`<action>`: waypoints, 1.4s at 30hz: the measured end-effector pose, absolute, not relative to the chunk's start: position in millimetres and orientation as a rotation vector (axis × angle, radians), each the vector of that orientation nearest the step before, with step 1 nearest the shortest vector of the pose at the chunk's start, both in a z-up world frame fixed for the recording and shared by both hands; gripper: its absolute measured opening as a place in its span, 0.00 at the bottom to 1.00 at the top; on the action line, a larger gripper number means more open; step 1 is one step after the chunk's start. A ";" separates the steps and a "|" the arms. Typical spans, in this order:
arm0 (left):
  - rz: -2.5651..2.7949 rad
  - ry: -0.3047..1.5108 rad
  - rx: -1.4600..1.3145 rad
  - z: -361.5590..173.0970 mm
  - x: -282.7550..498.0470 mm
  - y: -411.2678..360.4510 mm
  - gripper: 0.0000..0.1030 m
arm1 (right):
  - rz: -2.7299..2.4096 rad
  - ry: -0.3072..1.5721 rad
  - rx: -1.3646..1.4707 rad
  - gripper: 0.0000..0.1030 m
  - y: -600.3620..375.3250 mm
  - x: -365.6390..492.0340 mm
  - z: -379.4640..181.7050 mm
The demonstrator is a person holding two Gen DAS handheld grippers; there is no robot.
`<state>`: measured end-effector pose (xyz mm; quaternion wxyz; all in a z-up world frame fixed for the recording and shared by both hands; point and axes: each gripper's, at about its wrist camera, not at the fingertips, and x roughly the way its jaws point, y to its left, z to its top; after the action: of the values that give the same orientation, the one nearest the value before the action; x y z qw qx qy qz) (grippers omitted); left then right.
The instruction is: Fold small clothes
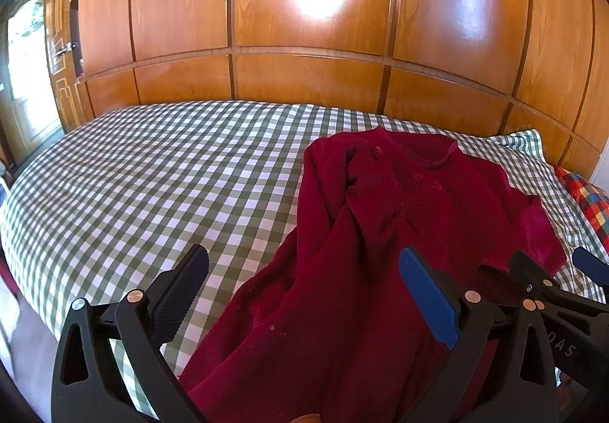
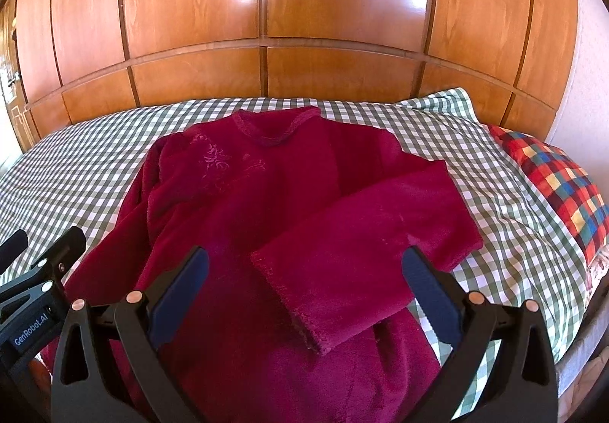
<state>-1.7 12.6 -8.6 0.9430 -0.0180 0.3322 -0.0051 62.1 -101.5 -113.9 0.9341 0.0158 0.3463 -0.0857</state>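
Note:
A dark red fleece top [image 2: 266, 202] lies face up on the checked bed [image 2: 76, 171], neckline toward the wardrobe. Its right sleeve [image 2: 342, 251] is folded across the body, cuff toward me. It also shows in the left wrist view [image 1: 361, 251], its left side bunched in folds. My right gripper [image 2: 304, 289] is open and empty, hovering over the folded sleeve and lower body. My left gripper [image 1: 304, 289] is open and empty over the top's lower left part. Each gripper shows at the edge of the other's view: the right gripper [image 1: 552, 278], the left gripper [image 2: 45, 248].
A wooden panelled wardrobe [image 2: 266, 23] stands right behind the bed. A multicoloured checked pillow [image 2: 563, 187] lies at the right end. A glass door [image 1: 26, 80] is at the far left. The green-checked sheet [image 1: 133, 187] stretches left of the top.

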 end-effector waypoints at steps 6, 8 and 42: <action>-0.003 0.679 -0.044 -8.5 -2.4 17.3 0.96 | -0.168 0.707 0.028 0.98 -100.6 62.5 -113.9; -0.001 0.683 -0.046 -9.2 -2.4 18.6 0.96 | -0.165 0.709 0.028 0.98 -100.5 62.9 -114.4; 0.016 0.720 -0.037 -20.9 0.6 26.9 0.96 | -0.106 0.768 0.065 0.98 -100.0 69.1 -130.1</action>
<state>0.6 26.9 -20.9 0.9356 -0.0183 0.3524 0.0077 69.1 -100.0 -130.1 0.9253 0.0318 0.3743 -0.0516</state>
